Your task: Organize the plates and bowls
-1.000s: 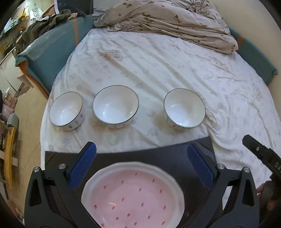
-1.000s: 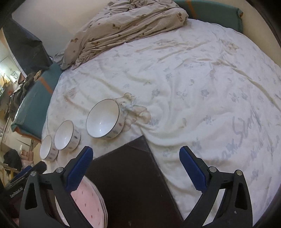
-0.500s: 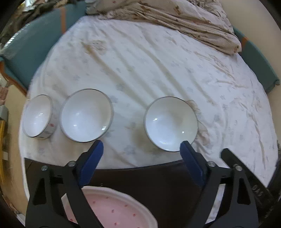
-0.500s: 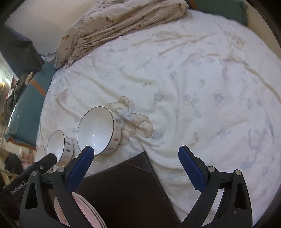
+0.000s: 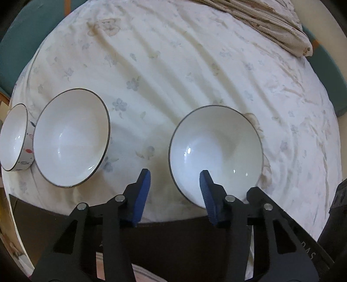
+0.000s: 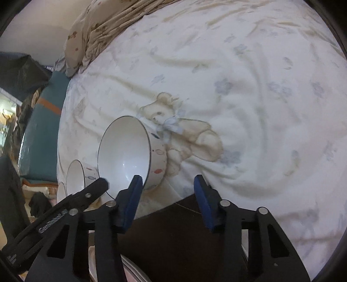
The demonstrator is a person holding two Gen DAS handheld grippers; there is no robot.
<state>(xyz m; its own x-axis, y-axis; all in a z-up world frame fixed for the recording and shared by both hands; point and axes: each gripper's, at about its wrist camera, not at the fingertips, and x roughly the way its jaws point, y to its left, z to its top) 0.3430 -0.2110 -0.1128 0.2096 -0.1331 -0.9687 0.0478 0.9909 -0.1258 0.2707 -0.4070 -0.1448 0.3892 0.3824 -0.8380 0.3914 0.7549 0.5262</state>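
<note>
Three white bowls with dark rims stand in a row on the bed sheet. My left gripper (image 5: 174,172) straddles the near left rim of the rightmost bowl (image 5: 219,143): one blue pad hangs over the inside, the other outside over the sheet. Its jaws are closing and the pads stand clear of the rim. My right gripper (image 6: 168,176) straddles the right wall of the same bowl (image 6: 123,151), jaws closing, pads apart from it. The middle bowl (image 5: 69,138) and the small bowl (image 5: 14,138) sit to the left.
A dark board (image 5: 184,243) lies under both grippers at the bed's near edge, with a pink plate (image 5: 143,272) on it. A crumpled beige quilt (image 5: 260,19) covers the far end of the bed. Teal bed edges (image 6: 41,121) border the sheet.
Both grippers have come down and forward from over the pink plate to the rightmost bowl. Their jaws have narrowed from wide open to about half.
</note>
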